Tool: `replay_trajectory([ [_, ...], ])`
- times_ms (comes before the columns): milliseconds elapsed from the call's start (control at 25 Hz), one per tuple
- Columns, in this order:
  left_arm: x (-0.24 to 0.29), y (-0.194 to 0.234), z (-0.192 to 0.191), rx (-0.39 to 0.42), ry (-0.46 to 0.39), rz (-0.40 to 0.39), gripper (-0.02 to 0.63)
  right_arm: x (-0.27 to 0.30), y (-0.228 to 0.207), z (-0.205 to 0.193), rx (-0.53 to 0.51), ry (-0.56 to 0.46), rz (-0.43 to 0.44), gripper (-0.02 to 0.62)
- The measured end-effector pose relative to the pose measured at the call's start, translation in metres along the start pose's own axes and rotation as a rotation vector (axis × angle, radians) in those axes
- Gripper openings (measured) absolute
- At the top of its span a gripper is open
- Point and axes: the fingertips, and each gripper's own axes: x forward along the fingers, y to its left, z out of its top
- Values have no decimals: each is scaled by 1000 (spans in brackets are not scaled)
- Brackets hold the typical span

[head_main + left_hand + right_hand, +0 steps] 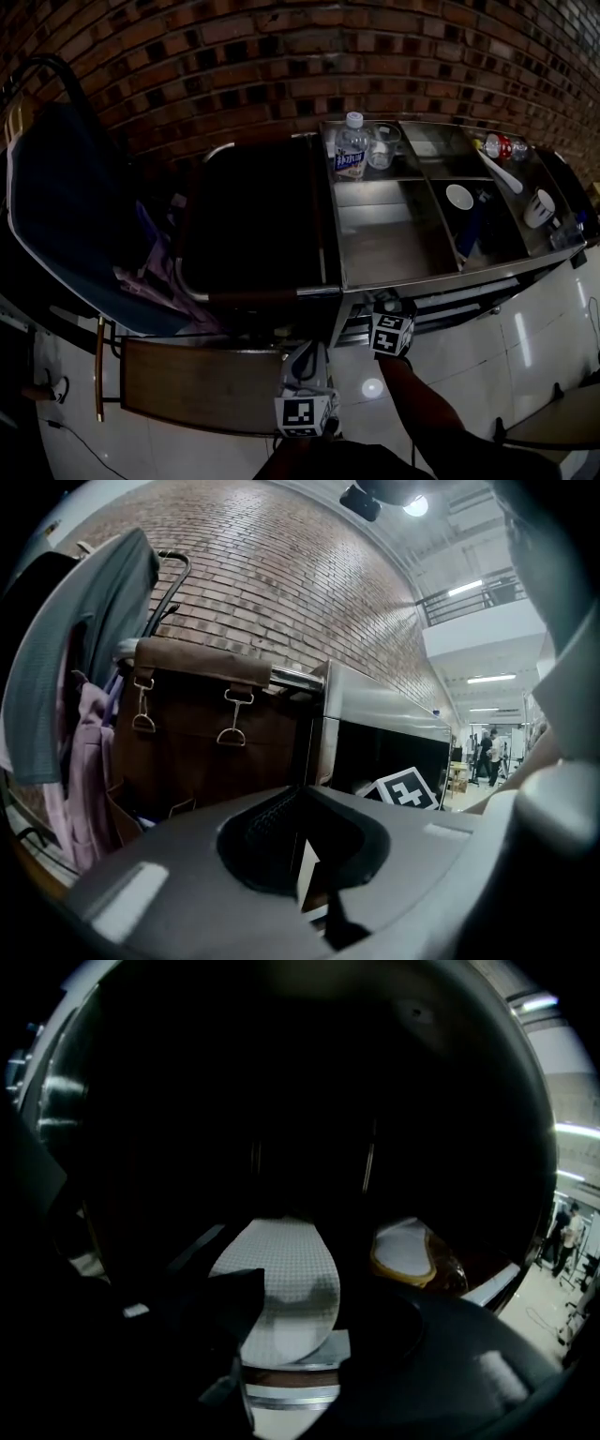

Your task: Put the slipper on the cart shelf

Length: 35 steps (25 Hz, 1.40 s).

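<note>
I hold a grey slipper (281, 874) in my left gripper (305, 380), low in front of the cart (427, 281). It fills the lower half of the left gripper view and hides the jaws. In the head view that slipper (302, 361) shows just above the marker cube. My right gripper (392, 328) reaches in under the cart's steel top. There a second slipper (286, 1288) lies sole up on the lower shelf's front edge (291, 1377). It sits between the open jaws of my right gripper (300, 1326), and the pads do not press on it.
A third slipper with a white insole (405, 1251) lies further right on the shelf. The cart top carries a water bottle (352, 150), a glass (382, 145), a bowl (459, 197) and a mug (539, 208). A brown bag (202, 733) and hanging clothes (84, 667) stand left.
</note>
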Motion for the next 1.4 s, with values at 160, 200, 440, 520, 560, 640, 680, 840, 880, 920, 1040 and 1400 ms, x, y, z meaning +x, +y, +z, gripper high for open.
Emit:
replay_trajectory([
  [160,1,-4,7,-11,-7,-11,17,-11,-1,20,6,-98,24,282],
  [200,0,-4,9,-12,-12,-12,17,-19,-4,28,15,-137,27,282],
  [440,-11,-12,16,-36,-38,-32,17,-84,-1,49,-36,-246,108,281],
  [520,-16,-19,22,-30,-50,-43,17,-111,9,52,-84,-275,160,264],
  [560,-18,-22,25,-26,-57,-48,17,-125,14,55,-102,-297,183,256],
  [640,-24,-27,30,-19,-64,-57,17,-155,22,62,-111,-345,221,228],
  [680,-27,-30,32,-16,-67,-61,17,-168,24,64,-105,-361,238,210],
  [840,-49,-43,50,2,-99,-69,17,-211,28,66,-29,-405,317,102],
  [880,-55,-44,56,12,-113,-69,17,-220,29,66,-2,-420,340,65],
  [920,-62,-45,62,24,-127,-67,17,-230,31,67,12,-436,362,16],
  [1040,-77,-49,75,62,-147,-60,17,-258,36,75,-7,-472,392,2],
  [1400,-125,-52,79,104,-178,-50,17,-317,43,79,-71,-564,339,2],
])
